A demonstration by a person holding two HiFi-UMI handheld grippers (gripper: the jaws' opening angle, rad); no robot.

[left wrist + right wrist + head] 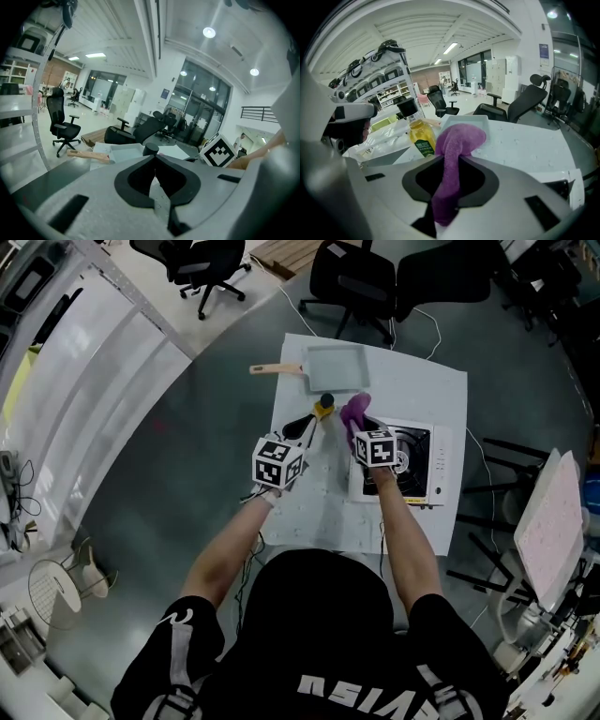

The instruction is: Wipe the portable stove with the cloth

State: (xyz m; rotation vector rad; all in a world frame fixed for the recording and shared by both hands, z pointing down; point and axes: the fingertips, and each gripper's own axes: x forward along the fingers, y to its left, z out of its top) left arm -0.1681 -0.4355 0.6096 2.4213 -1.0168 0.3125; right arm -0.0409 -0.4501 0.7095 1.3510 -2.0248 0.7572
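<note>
Fingers of right gripper (449,171): closed partway on the purple cloth (457,140), which is pinched mid-length with a rounded wad standing out past the tips. Fingers of left gripper (154,177): drawn together, nothing between them.

- White sheet (309,512): lies under the portable stove.
- Portable stove (417,460): landmark; white casing, black burner well.
- Square pan (333,367): beyond the stove, wooden handle pointing away from it.
- Oil bottle (324,406): just off the stove's far-left corner.
- Cloth: over that same corner, beside the bottle.
- Left gripper: left of the stove, over the sheet.

Step, as judged: cloth brought to the stove, wiping apparently not begun. Next move calls for lowering the wad onto the casing, then sweeping away from the bottle.
</note>
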